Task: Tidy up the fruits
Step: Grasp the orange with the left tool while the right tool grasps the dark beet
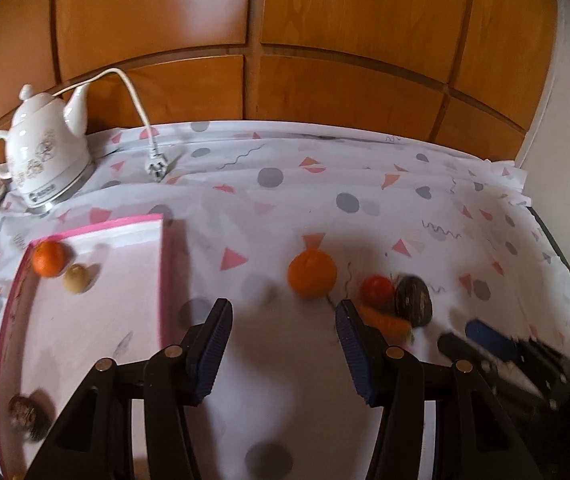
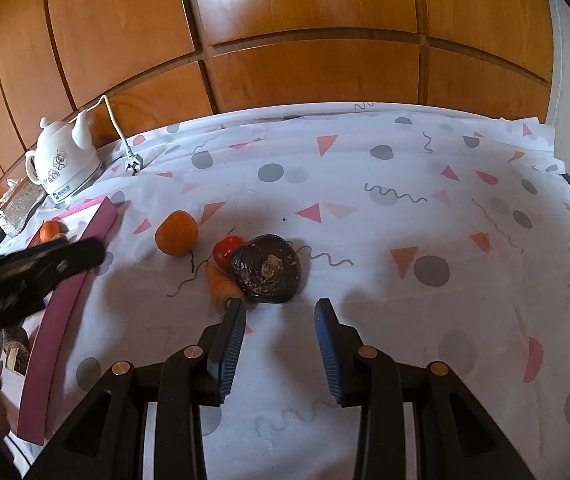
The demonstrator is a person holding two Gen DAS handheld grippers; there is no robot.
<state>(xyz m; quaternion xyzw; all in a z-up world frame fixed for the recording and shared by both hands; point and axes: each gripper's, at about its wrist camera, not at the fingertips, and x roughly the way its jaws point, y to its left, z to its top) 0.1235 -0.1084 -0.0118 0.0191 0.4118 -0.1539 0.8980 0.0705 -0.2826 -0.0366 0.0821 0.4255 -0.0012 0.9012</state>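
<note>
I find four pieces of produce loose on the table (image 2: 365, 168), grouped near its middle: a large orange (image 2: 176, 233) standing alone, and just right of it a cluster of a red tomato (image 2: 225, 250), a carrot (image 2: 221, 283) and a dark wrinkled fruit (image 2: 267, 269). The tomato and carrot both touch the dark fruit. In the left wrist view the same group appears ahead and to the right: orange (image 1: 311, 273), tomato (image 1: 377, 289), carrot (image 1: 385, 318), dark fruit (image 1: 414, 299).

To the left lies a pink-rimmed tray (image 1: 165, 264). I count three items in it: a small orange (image 1: 47, 258) and a pale round fruit (image 1: 75, 278) side by side at the far end, and a blurred dark round item (image 1: 23, 412) at the near end.

My left tongs (image 1: 283, 312) stand open and empty above the cloth, between the tray and the large orange. My right tongs (image 2: 281, 308) are likewise open and empty, the left finger tip just beside the carrot and the dark fruit.

At the far left corner a white kettle (image 1: 41, 152) stands with its plug (image 1: 157, 168) lying loose on the patterned tablecloth (image 2: 405, 208).
</note>
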